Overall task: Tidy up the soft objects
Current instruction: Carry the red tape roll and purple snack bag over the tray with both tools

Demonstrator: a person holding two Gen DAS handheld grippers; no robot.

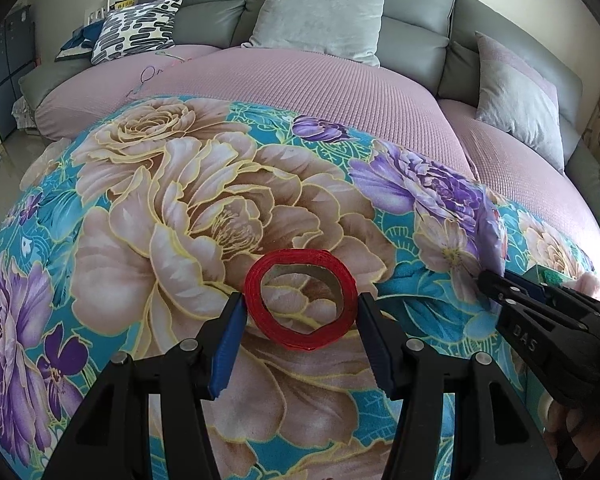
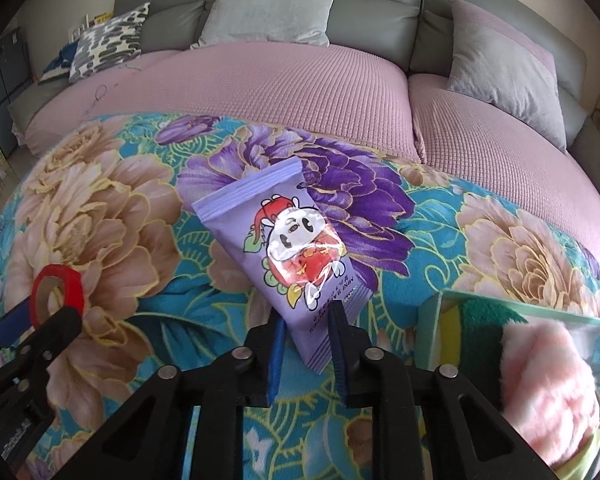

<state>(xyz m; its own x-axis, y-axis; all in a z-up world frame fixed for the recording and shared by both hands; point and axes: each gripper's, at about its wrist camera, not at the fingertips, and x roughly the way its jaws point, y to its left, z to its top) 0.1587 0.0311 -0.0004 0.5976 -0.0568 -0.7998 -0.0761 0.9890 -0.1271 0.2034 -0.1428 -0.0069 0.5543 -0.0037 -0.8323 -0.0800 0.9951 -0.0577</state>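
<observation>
On the fleecy floral blanket [image 2: 112,216], the right hand-held gripper [image 2: 306,344] pinches a glossy purple "MINI" packet [image 2: 288,248], while the left hand-held gripper [image 1: 300,332] is spread around a red ring [image 1: 300,300].

- Grey sofa [image 1: 416,4] far ahead of the tool, with a pink cover [image 1: 300,92] on its seat.
- Grey cushion [image 1: 320,16] straight ahead; patterned cushion [image 1: 136,28] ahead-left; another grey cushion [image 1: 516,96] ahead-right.

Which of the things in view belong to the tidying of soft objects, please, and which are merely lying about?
Belonging to the job:
red ring-shaped band, between the open left gripper
purple wipes packet, clamped by the right gripper
green box holding a pink fluffy toy

Lying about:
grey velvet cushion
black-and-white patterned cushion
</observation>
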